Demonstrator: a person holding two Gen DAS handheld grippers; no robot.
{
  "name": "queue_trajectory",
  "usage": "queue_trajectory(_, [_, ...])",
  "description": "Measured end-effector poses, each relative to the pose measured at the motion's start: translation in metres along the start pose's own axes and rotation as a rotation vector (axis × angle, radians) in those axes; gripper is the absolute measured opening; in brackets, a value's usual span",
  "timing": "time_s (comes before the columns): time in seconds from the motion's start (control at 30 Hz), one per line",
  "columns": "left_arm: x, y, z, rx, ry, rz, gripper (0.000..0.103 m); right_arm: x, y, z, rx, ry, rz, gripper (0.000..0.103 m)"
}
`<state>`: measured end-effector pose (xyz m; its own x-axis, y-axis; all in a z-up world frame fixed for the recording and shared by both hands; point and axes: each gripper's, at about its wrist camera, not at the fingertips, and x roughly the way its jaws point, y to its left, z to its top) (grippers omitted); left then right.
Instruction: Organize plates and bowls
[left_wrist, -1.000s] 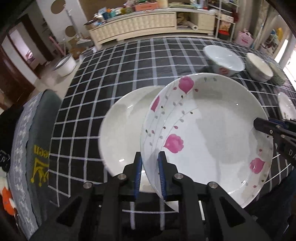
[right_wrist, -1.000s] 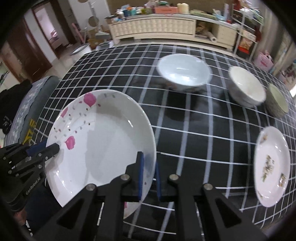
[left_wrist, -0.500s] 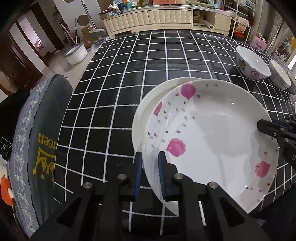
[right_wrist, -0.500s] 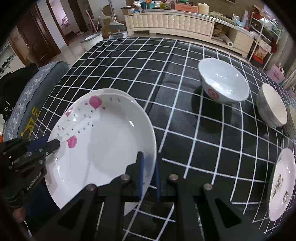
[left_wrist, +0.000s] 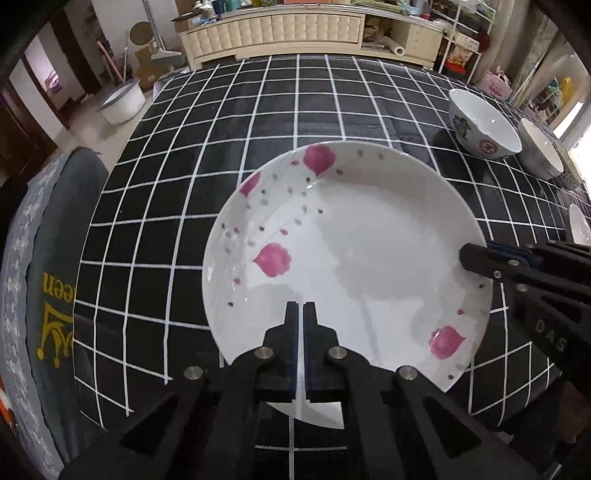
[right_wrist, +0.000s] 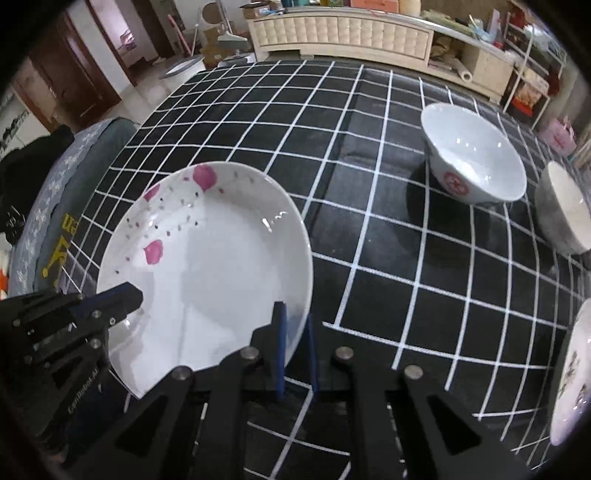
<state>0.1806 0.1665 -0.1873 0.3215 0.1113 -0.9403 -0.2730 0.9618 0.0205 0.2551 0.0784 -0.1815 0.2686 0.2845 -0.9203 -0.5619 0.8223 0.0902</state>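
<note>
Two plates stacked now: flowered plate set down over plain white one, no longer visible beside it. Sits near left on checked tablecloth. Left gripper just been closing, now pressed together above near rim, nothing between jaws. Right gripper pinching plate's right rim. Probably plate stack done; next likely release right side, then go for bowls far right.

Site: home living room | Evidence: cream sideboard cluttered at frame top; wooden doors upper left; checked-cloth bench
</note>
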Motion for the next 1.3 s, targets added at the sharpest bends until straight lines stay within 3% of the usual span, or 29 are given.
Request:
queue_trajectory(0.23, [-0.015, -0.008, -0.003, -0.009, -0.021, 0.002, 0.002, -0.028, -0.003, 0.002, -0.004, -0.056, -0.025, 0.017])
queue_trajectory(0.3, [-0.023, -0.010, -0.003, -0.008, -0.036, 0.003, 0.002, -0.033, -0.007, -0.001, 0.003, -0.059, -0.027, 0.028])
queue_trajectory(0.37, [-0.032, -0.016, -0.002, 0.004, -0.058, 0.002, 0.004, -0.039, -0.011, -0.006, 0.016, -0.071, -0.031, 0.051])
queue_trajectory(0.43, [-0.041, -0.022, -0.002, 0.013, -0.073, -0.002, 0.017, -0.047, -0.018, -0.010, 0.027, -0.087, -0.036, 0.059])
queue_trajectory(0.47, [-0.045, -0.027, -0.002, 0.016, -0.078, -0.003, 0.031, -0.051, -0.021, -0.012, 0.030, -0.091, -0.044, 0.061])
queue_trajectory(0.5, [-0.049, -0.030, -0.002, 0.017, -0.087, -0.003, 0.039, -0.056, -0.024, -0.014, 0.037, -0.094, -0.052, 0.062])
queue_trajectory(0.73, [-0.069, -0.061, -0.002, 0.062, -0.104, -0.046, 0.041, -0.085, -0.052, -0.031, 0.086, -0.112, -0.082, 0.078])
queue_trajectory(1.07, [-0.090, -0.126, -0.006, 0.142, -0.133, -0.081, 0.056, -0.123, -0.107, -0.069, 0.172, -0.130, -0.153, 0.082])
queue_trajectory(1.3, [-0.093, -0.178, -0.002, 0.212, -0.120, -0.124, 0.056, -0.137, -0.154, -0.091, 0.232, -0.105, -0.180, 0.091])
